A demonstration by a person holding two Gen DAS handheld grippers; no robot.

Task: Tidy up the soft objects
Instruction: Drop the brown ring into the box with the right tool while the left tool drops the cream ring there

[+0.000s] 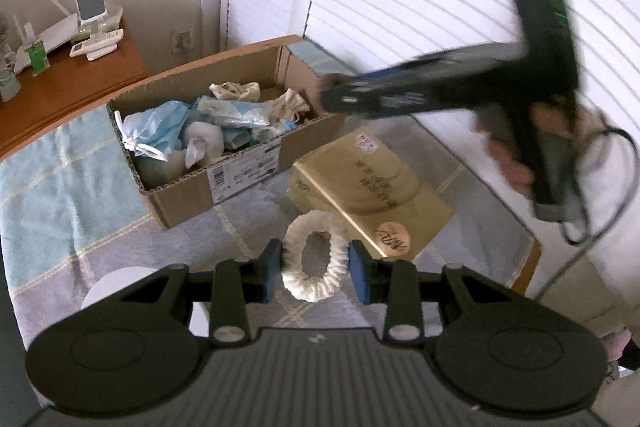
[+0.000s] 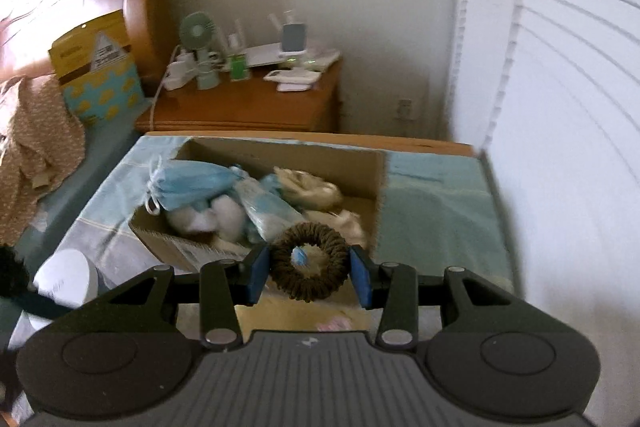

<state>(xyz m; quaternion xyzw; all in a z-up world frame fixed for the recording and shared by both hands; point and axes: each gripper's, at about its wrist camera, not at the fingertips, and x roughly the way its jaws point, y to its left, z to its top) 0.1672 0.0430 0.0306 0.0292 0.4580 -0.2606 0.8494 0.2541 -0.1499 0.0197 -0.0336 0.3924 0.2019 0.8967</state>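
Holding a white scrunchie [image 1: 315,255] between the blue pads of the left hand-held gripper [image 1: 316,269], jaws part open and pressed on its two sides, ring stretched upright into an oval, lifted clear above the checked cloth [image 1: 60,163] on the counter

Gripping a brown scrunchie [image 2: 309,261] in the right hand-held gripper [image 2: 310,271] the same way, jaws part open, pads squeezing either side, ring facing the camera, hanging over the near edge of the box [image 2: 280,155]

Seen from the left wrist, right hand-held gripper blurred at upper right, reaching toward the far right corner of the box, held in a hand [image 1: 516,163]

Sitting open on the cloth, box [image 1: 188,195] filled with soft things: blue drawstring pouch [image 1: 160,127], white bundles, cream cloth at the far end

Lying just beside the box, gold packet [image 1: 372,191] flat on the cloth, below and behind the white scrunchie

Standing at the near left, white cylinder [image 2: 68,277]
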